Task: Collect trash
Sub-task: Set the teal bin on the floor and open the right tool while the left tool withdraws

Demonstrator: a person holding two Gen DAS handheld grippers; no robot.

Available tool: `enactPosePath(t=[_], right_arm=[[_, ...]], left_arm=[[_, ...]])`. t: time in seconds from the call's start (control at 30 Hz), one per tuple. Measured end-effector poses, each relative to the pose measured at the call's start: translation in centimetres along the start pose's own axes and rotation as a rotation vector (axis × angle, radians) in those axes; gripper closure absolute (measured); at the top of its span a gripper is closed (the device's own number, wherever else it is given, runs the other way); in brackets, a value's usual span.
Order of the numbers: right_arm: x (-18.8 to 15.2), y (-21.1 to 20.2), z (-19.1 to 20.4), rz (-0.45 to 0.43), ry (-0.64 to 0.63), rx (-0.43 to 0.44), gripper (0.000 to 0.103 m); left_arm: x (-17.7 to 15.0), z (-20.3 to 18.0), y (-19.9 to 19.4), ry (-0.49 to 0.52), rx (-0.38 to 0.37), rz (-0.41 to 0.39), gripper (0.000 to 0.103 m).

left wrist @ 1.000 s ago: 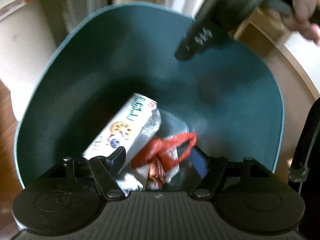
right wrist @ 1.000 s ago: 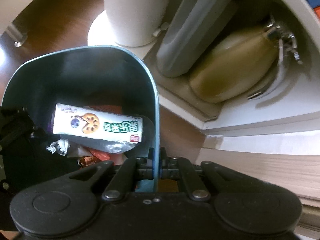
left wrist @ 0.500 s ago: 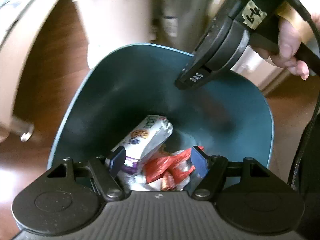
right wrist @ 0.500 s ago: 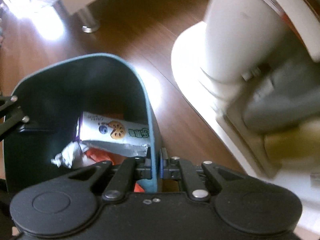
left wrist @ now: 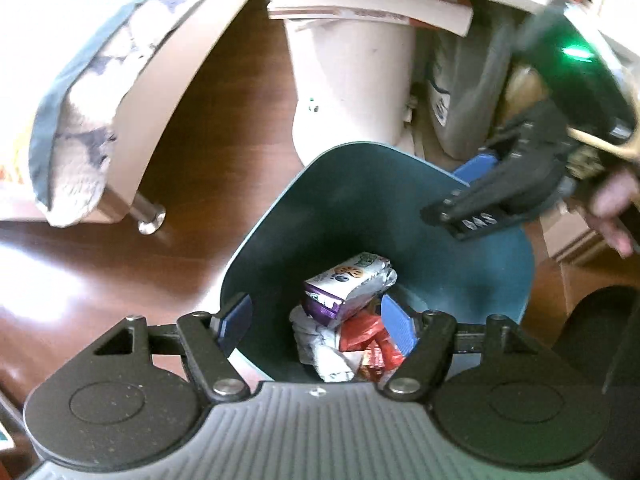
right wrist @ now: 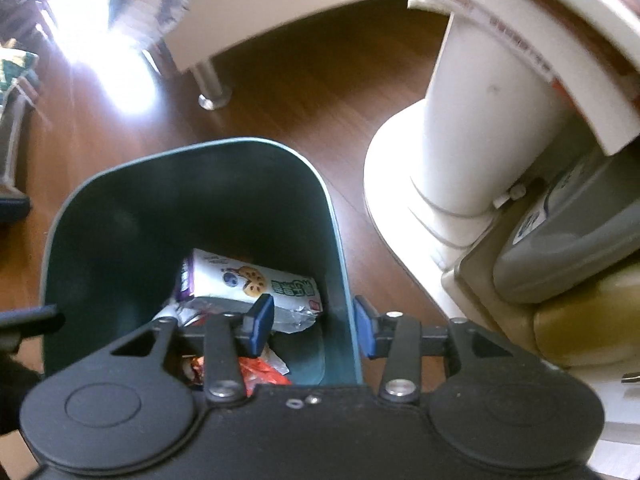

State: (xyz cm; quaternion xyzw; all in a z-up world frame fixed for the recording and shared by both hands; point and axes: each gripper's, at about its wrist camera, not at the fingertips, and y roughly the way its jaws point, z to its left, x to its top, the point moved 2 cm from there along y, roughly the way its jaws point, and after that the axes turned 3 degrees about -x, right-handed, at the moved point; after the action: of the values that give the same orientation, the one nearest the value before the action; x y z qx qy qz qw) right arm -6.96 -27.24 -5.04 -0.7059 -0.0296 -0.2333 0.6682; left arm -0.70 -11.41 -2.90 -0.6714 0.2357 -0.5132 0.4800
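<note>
A dark teal trash bin (left wrist: pixel 360 200) stands on the wooden floor; it also shows in the right wrist view (right wrist: pixel 160 208). Inside lie a white cookie wrapper (left wrist: pixel 352 280) (right wrist: pixel 252 284), red wrappers (left wrist: pixel 364 336) and crumpled paper (left wrist: pixel 320 344). My left gripper (left wrist: pixel 316 324) is open and empty above the bin's near rim. My right gripper (right wrist: pixel 312 324) is open, its fingers (right wrist: pixel 260 320) standing on either side of the bin's wall without touching it. The right gripper also shows over the bin's far rim in the left wrist view (left wrist: pixel 492 196).
A white pedestal base (right wrist: pixel 472 148) stands just beyond the bin, with grey and tan items (right wrist: pixel 568 252) beside it. A sofa with a metal leg (left wrist: pixel 148 216) is at the left. Bright glare lies on the floor (right wrist: pixel 116 60).
My right gripper has opened and let go of the bin's wall. Both cameras have pulled up and back, so the bin looks smaller and more floor shows.
</note>
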Motion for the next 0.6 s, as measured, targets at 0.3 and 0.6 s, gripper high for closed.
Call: enactPosePath(t=[0.3,0.6], right_arm=[[-4.0,-6.4,0.3,-0.207,-0.009,0.112,0.030],[-7.3,-9.2,0.2,-0.362,0.001,0.212,0.016]], left_arm=[[-0.8,-1.3,-3.5,-0.129,0.073,-0.085,0.032],[-2.7,-2.0,-5.6,-0.269,0.106,-0.131,0.032]])
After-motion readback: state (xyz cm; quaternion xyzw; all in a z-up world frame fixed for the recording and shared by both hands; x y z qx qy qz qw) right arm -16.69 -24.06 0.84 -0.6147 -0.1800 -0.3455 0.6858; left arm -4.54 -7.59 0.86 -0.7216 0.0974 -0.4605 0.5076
